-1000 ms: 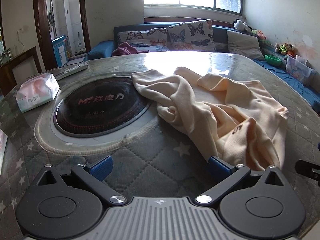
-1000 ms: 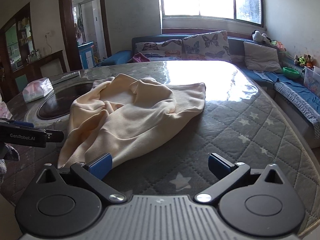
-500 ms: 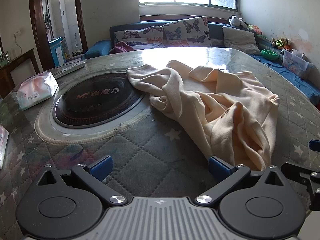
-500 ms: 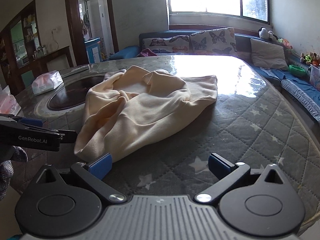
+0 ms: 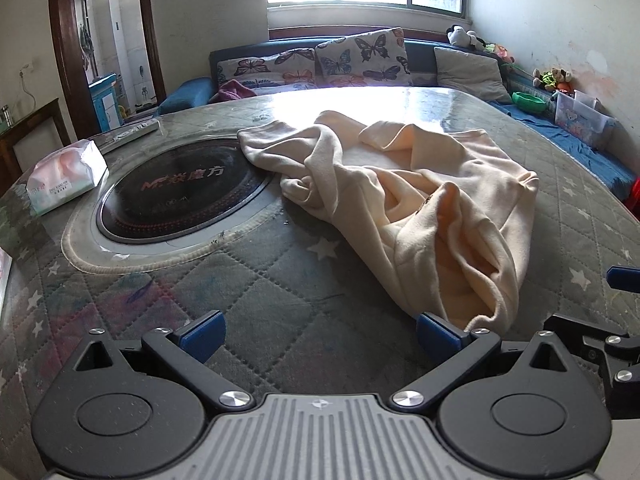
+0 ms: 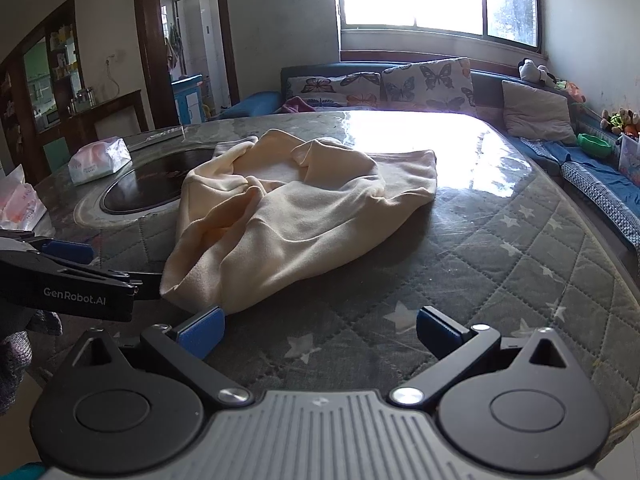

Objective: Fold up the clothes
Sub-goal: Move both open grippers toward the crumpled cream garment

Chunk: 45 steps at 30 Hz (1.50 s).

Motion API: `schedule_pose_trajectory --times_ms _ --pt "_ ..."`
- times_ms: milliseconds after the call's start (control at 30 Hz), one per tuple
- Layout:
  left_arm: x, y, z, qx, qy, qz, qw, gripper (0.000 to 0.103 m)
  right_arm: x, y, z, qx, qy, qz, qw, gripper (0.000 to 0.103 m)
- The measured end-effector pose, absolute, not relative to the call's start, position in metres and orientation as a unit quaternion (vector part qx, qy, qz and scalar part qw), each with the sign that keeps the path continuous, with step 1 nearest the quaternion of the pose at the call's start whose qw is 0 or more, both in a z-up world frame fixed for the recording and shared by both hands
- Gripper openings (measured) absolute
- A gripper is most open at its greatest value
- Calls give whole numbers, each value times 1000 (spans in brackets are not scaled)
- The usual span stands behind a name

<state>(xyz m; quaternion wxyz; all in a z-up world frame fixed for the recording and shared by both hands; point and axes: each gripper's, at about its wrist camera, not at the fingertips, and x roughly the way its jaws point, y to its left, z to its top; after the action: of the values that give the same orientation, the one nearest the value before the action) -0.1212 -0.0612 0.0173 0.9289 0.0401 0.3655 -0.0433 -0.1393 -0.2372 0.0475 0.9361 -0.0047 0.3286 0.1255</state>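
Note:
A cream sweatshirt (image 5: pixel 420 200) lies crumpled on the quilted grey table cover (image 5: pixel 260 280), one sleeve reaching over the round black cooktop (image 5: pixel 180 192). My left gripper (image 5: pixel 320 334) is open just short of the garment's near hem, its right fingertip (image 5: pixel 438 330) close beside the cloth. My right gripper (image 6: pixel 320 334) is open too, with its left fingertip (image 6: pixel 200 330) at the hem of the sweatshirt (image 6: pixel 296 208). Nothing is held between either pair of fingers. The left gripper (image 6: pixel 72 284) shows from the side at the left edge of the right wrist view.
A tissue pack (image 5: pixel 66 176) sits left of the cooktop, a second pack (image 6: pixel 20 204) nearer the table edge. A remote (image 5: pixel 132 132) lies behind. A sofa with butterfly cushions (image 5: pixel 360 60) runs along the far wall. A plastic box (image 5: pixel 584 116) stands at right.
Both grippers have drawn back toward the near edge of the table and sit lower. The sweatshirt's near hem now lies by the fingertips. Both stay open.

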Motion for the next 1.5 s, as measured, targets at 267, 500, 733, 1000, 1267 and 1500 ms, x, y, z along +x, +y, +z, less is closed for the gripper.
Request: schedule_pose_trajectory --times_ms 267,500,733,1000,1267,1500 --pt "-126 -63 17 43 367 -46 928 103 -143 -236 47 -8 328 124 936 103" --pt "-130 -65 16 45 366 -47 928 103 -146 -235 47 -10 328 125 936 103" --pt "-134 -68 15 50 368 -50 927 103 -148 -235 46 -12 331 123 936 103" --pt "-137 -72 15 56 369 -52 926 103 -151 -235 46 -15 330 124 936 103" --pt "-139 -76 15 62 368 -54 926 103 -154 -235 47 -16 328 126 936 103" --pt "-140 -78 15 64 370 -56 925 103 -155 -235 48 -17 328 127 936 103"
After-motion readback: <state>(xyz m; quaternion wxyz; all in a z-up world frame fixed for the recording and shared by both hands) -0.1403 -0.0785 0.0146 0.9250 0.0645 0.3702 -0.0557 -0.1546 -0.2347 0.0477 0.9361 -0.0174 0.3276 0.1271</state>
